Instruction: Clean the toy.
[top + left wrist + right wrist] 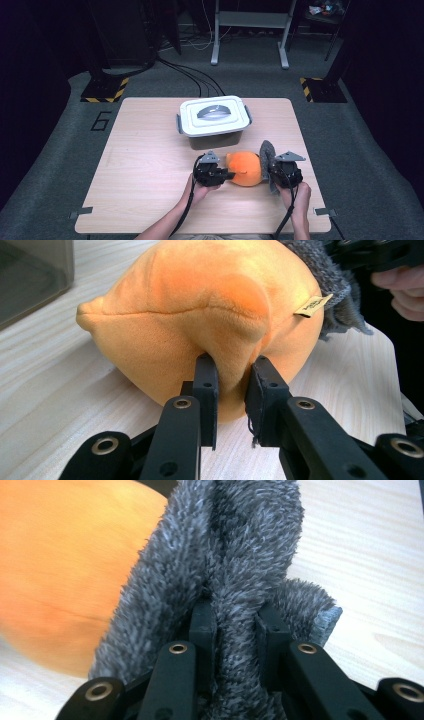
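High view: orange plush toy [245, 169] with grey fuzzy fabric [266, 152] on its right side, lying on the tabletop [145, 165] just in front of a lidded grey box [214, 120]. Left gripper [231, 385]: fingers pinched on a fold of the orange plush. Right gripper [235, 622]: fingers clamped on a ridge of the grey fabric.

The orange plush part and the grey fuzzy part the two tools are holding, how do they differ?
The orange plush part is smooth, short-piled and bulging round; the grey fuzzy part is shaggy, flat and folded. The left tool pinches the orange part, the right tool the grey part. Both are soft, joined, and low over the table.
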`<state>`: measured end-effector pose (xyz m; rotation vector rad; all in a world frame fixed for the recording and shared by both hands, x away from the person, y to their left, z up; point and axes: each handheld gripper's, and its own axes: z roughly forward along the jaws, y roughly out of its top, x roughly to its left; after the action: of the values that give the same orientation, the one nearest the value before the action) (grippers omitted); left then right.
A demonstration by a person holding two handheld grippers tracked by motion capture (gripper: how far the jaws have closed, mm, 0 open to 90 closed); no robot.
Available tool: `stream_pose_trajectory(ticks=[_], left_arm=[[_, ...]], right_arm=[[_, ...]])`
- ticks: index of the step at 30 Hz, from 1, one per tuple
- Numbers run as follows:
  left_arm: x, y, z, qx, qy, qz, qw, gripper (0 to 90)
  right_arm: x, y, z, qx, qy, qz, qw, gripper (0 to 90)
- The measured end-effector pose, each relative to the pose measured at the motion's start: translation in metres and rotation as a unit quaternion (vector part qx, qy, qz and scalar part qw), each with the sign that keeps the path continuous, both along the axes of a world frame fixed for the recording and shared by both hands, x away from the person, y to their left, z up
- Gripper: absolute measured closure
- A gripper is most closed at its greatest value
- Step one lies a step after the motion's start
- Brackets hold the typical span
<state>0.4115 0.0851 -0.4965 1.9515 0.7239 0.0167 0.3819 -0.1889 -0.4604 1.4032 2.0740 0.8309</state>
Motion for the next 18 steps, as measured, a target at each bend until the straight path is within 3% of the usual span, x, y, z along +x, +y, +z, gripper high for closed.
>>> stream_pose_trajectory(ticks=[8, 13, 15, 18], left_arm=[[0.000, 0.000, 0.000, -0.002, 0.004, 0.000, 1.0000, 76.1], [-0.001, 0.000, 0.000, -0.001, 0.003, 0.001, 1.0000, 75.9], [0.000, 0.001, 0.000, 0.001, 0.003, 0.000, 1.0000, 75.9], [0.000, 0.001, 0.000, 0.002, 0.002, 0.001, 1.0000, 75.9]], right_arm=[[0.011, -0.007, -0.018, 0.007, 0.031, -0.018, 0.9993, 73.8], [0.020, -0.010, -0.038, 0.000, 0.068, -0.019, 0.9975, 73.7], [0.020, -0.013, -0.040, 0.015, 0.069, -0.023, 0.9972, 73.7], [0.015, -0.017, -0.031, 0.017, 0.055, -0.032, 0.9978, 73.8]])
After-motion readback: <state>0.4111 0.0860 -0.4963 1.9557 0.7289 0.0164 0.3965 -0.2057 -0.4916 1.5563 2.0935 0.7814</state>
